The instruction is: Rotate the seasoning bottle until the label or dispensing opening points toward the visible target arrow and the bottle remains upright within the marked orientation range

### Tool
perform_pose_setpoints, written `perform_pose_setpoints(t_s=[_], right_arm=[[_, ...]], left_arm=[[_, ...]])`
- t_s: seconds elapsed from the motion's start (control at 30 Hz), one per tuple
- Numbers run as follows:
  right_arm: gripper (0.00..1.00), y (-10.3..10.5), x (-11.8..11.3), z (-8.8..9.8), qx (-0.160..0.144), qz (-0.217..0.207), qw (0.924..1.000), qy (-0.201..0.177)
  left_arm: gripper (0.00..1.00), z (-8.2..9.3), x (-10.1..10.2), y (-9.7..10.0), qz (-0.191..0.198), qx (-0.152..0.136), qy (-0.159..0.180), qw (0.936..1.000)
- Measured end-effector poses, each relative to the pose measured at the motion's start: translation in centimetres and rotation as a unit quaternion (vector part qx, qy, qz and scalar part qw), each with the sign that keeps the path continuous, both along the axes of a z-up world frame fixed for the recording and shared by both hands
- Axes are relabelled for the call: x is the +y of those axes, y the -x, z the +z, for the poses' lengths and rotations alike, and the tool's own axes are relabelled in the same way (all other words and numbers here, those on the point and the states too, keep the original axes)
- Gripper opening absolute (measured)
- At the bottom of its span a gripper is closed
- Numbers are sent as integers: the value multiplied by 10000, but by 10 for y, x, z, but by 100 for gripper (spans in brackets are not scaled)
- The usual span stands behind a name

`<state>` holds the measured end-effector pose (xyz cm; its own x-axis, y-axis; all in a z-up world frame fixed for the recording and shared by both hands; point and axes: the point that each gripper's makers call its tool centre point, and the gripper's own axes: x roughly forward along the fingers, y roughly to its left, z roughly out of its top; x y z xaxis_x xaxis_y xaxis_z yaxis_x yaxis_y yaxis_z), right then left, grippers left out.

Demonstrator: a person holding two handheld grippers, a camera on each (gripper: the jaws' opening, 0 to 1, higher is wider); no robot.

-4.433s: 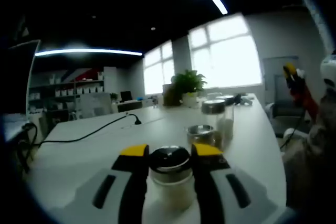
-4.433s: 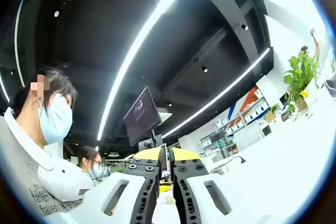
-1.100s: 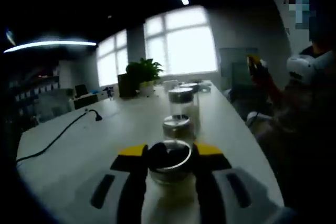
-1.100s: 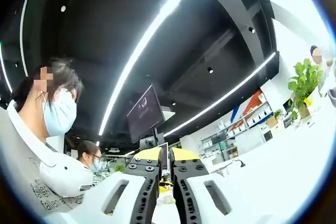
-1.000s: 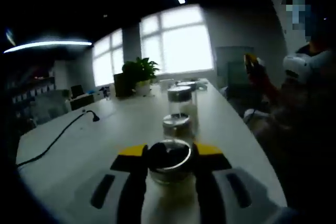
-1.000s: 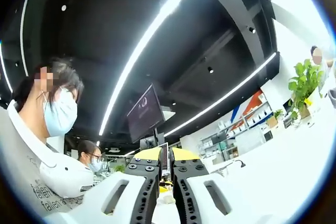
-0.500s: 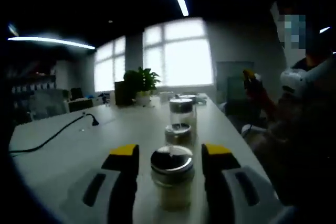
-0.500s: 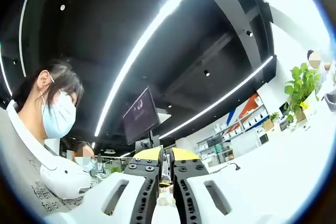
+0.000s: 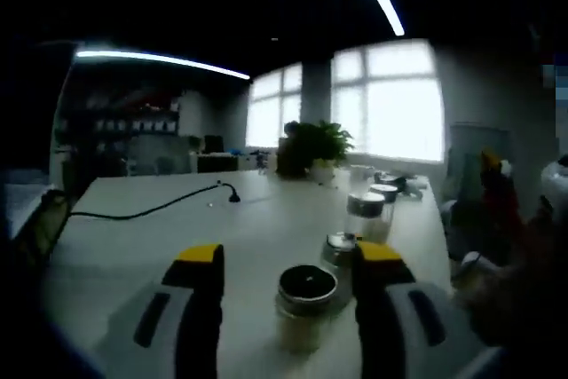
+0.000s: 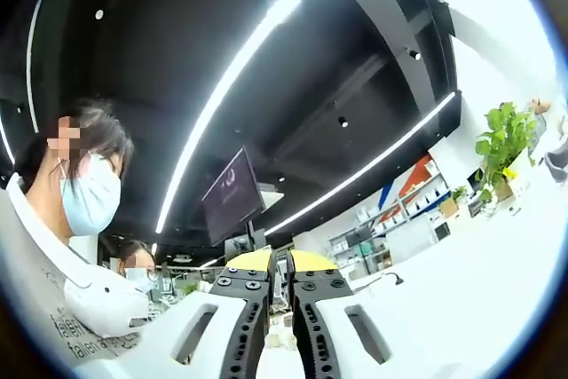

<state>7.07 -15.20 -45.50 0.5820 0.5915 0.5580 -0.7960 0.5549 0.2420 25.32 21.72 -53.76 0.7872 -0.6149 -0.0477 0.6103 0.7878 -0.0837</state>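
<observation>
A leafy green potted plant (image 9: 317, 146) stands far back on the long white desk (image 9: 133, 241), near a black cable (image 9: 151, 211).

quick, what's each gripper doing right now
Left gripper: open, jaws either side of the seasoning bottle, not gripping it.
Right gripper: shut, holding nothing.

The left gripper (image 9: 288, 286) has black fingers (image 9: 202, 308) with yellow tips on a white body, and the seasoning bottle (image 9: 304, 306) between them is clear glass with pale contents and a dark, silver-rimmed lid. It stands on a white table (image 9: 133, 246) crossed by a black cable (image 9: 151, 210), near a green potted plant (image 9: 318, 148). The right gripper (image 10: 280, 286) is likewise white, black and yellow-tipped, beside a person's pale blue mask (image 10: 87, 201) and white top (image 10: 53, 295).
</observation>
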Motion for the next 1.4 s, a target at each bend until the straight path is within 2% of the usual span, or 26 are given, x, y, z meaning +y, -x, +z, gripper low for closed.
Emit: perform_pose_setpoints(t_s=[0.07, 0.13, 0.2, 0.27, 0.37, 0.43, 0.5, 0.57, 0.6, 0.67, 0.8, 1.0, 1.07, 1.23, 1.4], right_arm=[[3, -1, -3, -1, 23, -43, 10000, -55], [3, -3, -7, -3, 85, -82, 9999, -98], [3, -4, -9, -4, 118, -110, 9998, -121], [3, -4, -11, -5, 128, -130, 9997, -154], [3, -4, -13, -6, 160, -174, 9996, -175], [3, -2, -17, -6, 154, -215, 9995, -192], [3, -2, -19, -5, 151, -247, 9994, -202], [3, -3, -20, -5, 146, -282, 9993, -211], [3, -3, -20, -4, 145, -288, 9992, -227], [3, -4, -20, -5, 157, -284, 9992, -240], [3, -4, -19, -6, 184, -298, 9992, -200], [3, -5, -25, -6, 212, -336, 9988, -287], [3, -5, -25, -6, 215, -333, 9988, -282], [3, -5, -20, -4, 211, -311, 9990, -247], [3, -8, -19, -7, 273, -281, 9990, -233]], left_arm=[[62, 8, 0, 0, 178, -220, 14, 9996], [62, 8, -4, 2, 290, -258, 43, 9992], [62, 3, -5, 2, 482, -336, 94, 9982], [62, -4, 0, -1, 761, -411, -31, 9962], [54, -10, 7, -7, 976, -473, -14, 9941], [52, -15, 4, -8, 908, -424, -24, 9950], [56, -20, -4, -7, 846, -393, -110, 9956], [55, -24, -8, -8, 913, -546, -505, 9930], [54, -24, -9, -9, 968, -615, -601, 9916], [51, -26, -12, -8, 975, -640, -574, 9915], [44, -23, -6, -9, 1050, -641, -287, 9920], [37, -22, -5, -8, 1054, -627, -294, 9920], [32, -23, -8, -7, 985, -596, -290, 9929], [32, -24, -11, -6, 921, -584, -395, 9933], [32, -24, -10, -7, 771, -555, -336, 9949]])
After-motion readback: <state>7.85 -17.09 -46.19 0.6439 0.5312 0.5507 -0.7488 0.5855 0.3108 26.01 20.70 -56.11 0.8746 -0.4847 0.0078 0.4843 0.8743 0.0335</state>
